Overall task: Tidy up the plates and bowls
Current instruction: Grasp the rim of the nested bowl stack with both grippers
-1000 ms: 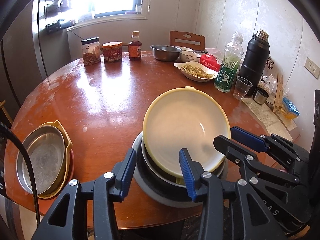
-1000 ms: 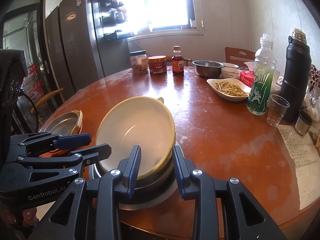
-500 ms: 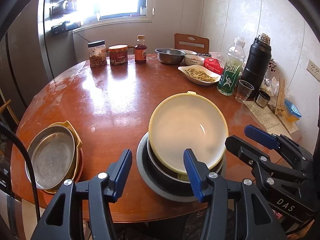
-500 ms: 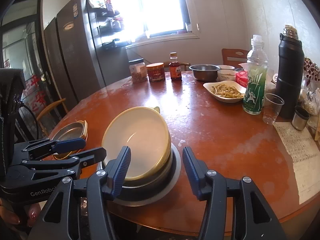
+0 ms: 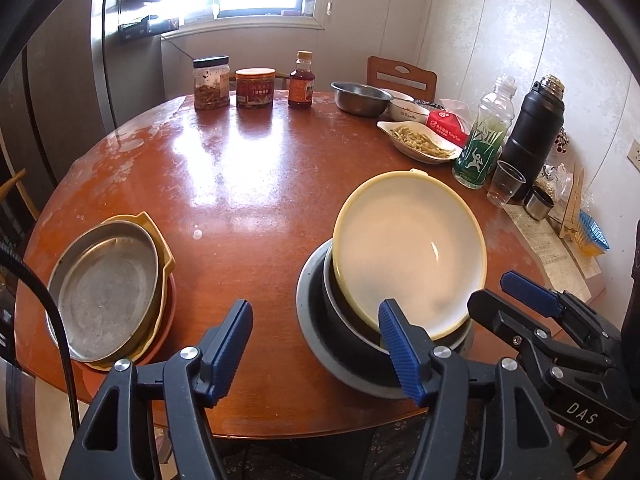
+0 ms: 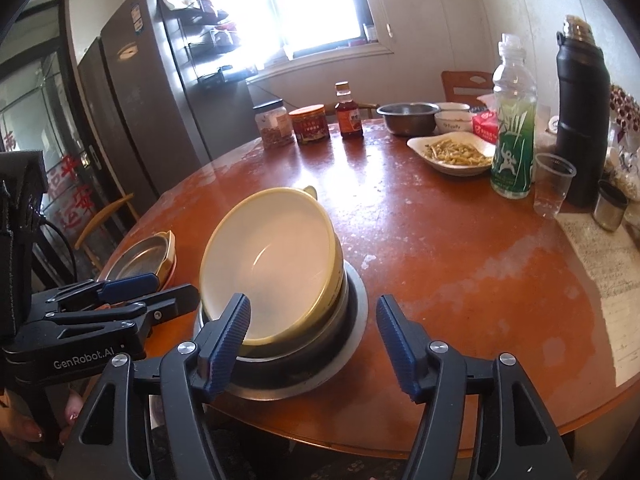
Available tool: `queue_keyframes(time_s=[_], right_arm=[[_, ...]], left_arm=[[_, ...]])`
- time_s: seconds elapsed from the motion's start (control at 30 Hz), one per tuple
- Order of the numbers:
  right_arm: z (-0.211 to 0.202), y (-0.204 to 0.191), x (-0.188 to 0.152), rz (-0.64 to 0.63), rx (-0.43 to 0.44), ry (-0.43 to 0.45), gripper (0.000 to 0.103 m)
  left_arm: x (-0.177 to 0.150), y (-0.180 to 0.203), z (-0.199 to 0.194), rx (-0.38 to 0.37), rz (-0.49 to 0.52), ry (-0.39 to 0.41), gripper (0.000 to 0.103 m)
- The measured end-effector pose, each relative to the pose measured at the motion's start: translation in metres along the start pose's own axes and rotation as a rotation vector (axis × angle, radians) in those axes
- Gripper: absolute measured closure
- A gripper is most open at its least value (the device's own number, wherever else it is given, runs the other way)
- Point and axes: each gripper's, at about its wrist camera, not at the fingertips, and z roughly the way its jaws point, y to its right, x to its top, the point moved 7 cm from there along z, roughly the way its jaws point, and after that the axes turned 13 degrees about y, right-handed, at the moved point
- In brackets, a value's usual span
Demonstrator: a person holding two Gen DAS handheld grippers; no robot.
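Note:
A yellow-rimmed cream bowl [image 5: 408, 252] sits tilted on a stack of a dark bowl and a grey plate [image 5: 312, 312] near the table's front edge; it also shows in the right wrist view [image 6: 272, 264]. A second stack, a metal dish [image 5: 104, 292] in a yellow dish on a red plate, lies at the front left. My left gripper [image 5: 316, 348] is open and empty, just in front of the bowl stack. My right gripper [image 6: 314, 340] is open and empty, pulled back from the stack.
On the round wooden table [image 5: 248, 168] at the back stand two jars [image 5: 211, 82], a sauce bottle [image 5: 301, 86], a steel bowl [image 5: 360, 98], a dish of food [image 5: 420, 144], a green bottle [image 5: 480, 152], a black flask [image 5: 532, 132], a plastic cup [image 5: 505, 188].
My right gripper opened, let go of the cream bowl's rim and drew back. My left gripper also drew back and to the left. The bowl stays tilted on the stack.

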Motion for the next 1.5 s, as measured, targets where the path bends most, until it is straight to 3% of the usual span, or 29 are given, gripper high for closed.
queue_keyframes(time_s=[0.47,0.97,1.13,1.23,1.37,1.5], right_arm=[[0.021,0.016,-0.012,0.12,-0.019,-0.064,0.031],[0.047,0.019,-0.022,0.158,-0.013,-0.114,0.031],[0.049,0.016,-0.025,0.167,0.012,-0.119,0.035],[0.051,0.012,-0.025,0.172,0.034,-0.121,0.043],[0.051,0.013,-0.024,0.171,0.025,-0.112,0.047],[0.051,0.016,-0.024,0.176,0.022,-0.114,0.051]], left_arm=[[-0.006,-0.002,0.023,-0.044,-0.049,-0.045,0.027],[-0.012,-0.01,0.049,-0.081,-0.083,-0.074,0.026],[-0.013,-0.008,0.057,-0.111,-0.101,-0.088,0.03],[-0.015,-0.005,0.06,-0.139,-0.11,-0.097,0.038],[-0.016,0.004,0.063,-0.183,-0.118,-0.103,0.049],[-0.017,0.006,0.063,-0.164,-0.104,-0.101,0.049]])
